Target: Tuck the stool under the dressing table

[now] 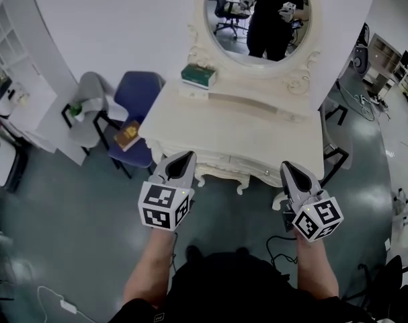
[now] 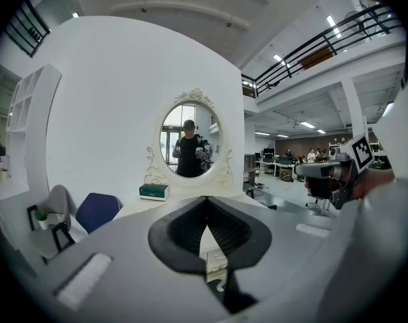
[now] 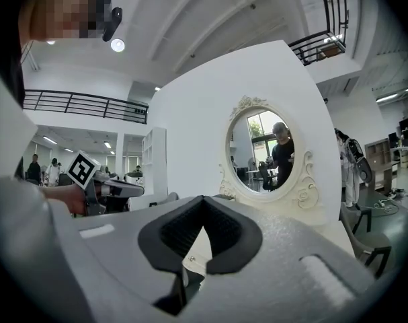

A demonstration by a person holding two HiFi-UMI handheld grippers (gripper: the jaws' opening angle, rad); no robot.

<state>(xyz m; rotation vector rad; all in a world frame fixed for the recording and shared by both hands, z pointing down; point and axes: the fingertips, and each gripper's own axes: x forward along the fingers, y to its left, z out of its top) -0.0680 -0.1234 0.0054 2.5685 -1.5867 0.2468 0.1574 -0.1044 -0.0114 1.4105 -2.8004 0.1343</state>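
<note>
The left gripper (image 1: 187, 156) and right gripper (image 1: 286, 167) both have their jaws pressed together with nothing in them. They point at 12 o'clock toward the dressing table (image 1: 257, 123). I cannot pick out the stool in any view. The person's dark clothes (image 1: 237, 288) hide the floor at 6 o'clock. The green box (image 1: 199, 75) at 11 o'clock has print too small to read.

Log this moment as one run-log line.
left gripper: shut, empty | right gripper: shut, empty | both: pointed at dressing table | stool: not in view
</note>
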